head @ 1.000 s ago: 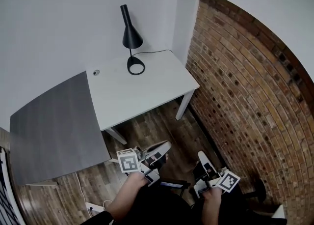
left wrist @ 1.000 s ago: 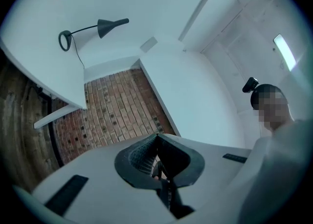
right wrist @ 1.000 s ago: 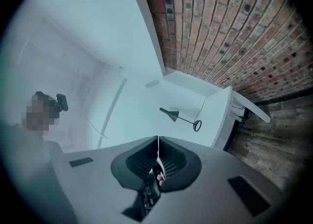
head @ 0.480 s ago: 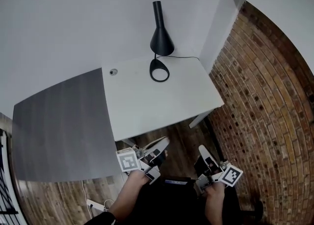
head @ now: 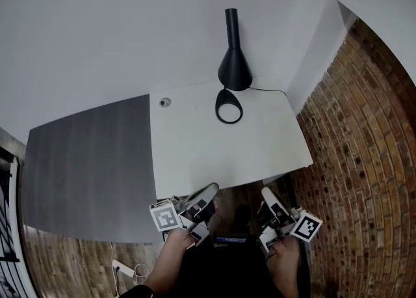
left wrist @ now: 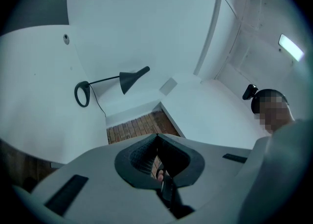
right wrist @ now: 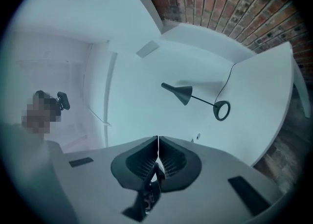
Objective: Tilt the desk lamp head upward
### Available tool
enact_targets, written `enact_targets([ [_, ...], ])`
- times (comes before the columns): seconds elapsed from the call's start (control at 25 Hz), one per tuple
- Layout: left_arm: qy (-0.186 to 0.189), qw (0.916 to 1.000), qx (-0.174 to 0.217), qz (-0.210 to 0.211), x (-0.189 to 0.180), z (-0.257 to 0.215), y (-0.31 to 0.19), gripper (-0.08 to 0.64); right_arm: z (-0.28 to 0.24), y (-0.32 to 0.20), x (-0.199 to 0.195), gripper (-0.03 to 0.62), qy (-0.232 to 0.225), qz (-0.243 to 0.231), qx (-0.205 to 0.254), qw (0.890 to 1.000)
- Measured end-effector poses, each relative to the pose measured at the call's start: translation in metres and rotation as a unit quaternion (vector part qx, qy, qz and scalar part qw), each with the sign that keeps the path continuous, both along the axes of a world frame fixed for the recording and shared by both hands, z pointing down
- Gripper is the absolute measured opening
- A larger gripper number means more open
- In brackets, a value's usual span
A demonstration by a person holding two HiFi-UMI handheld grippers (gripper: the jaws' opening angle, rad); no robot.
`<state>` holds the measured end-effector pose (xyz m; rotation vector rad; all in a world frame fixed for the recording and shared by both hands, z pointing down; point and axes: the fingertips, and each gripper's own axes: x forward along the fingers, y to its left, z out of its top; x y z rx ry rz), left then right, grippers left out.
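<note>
the lamp (head: 233, 62) stands at the far edge of the desk (head: 195, 153), by the wall. left gripper (head: 209, 192) and right gripper (head: 266, 196) hang well short of the desk, jaws pressed together, empty. risk: pushing the head up unbraced may slide or tip the ring base (head: 229, 106).

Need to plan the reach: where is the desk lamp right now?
In the head view, the desk lamp stands at the far edge of the white desk, right of centre, by the white wall, with the brick wall to its right.
</note>
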<state>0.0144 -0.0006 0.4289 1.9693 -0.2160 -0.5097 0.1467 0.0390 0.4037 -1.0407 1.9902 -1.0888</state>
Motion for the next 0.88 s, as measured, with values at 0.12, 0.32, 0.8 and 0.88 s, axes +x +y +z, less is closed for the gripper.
enact_targets([
  [0.12,-0.006,0.9996,-0.001,-0.026,0.014,-0.003,-0.025,0.009,0.002,-0.032,0.015,0.014,-0.007,-0.026,-0.001,1.0],
  [0.32,-0.025,0.9975,0.018,-0.063,0.042,-0.021,-0.057,0.009,-0.011,-0.082,0.042,0.014,-0.017,-0.072,0.015,0.997],
  [0.8,-0.072,0.9942,0.01,-0.079,0.123,-0.015,-0.083,0.009,0.004,-0.117,0.13,0.014,-0.05,-0.088,0.011,0.995],
  [0.88,-0.08,0.9936,0.009,-0.079,0.13,-0.013,-0.083,0.011,0.006,-0.12,0.139,0.014,-0.054,-0.089,0.012,0.995],
])
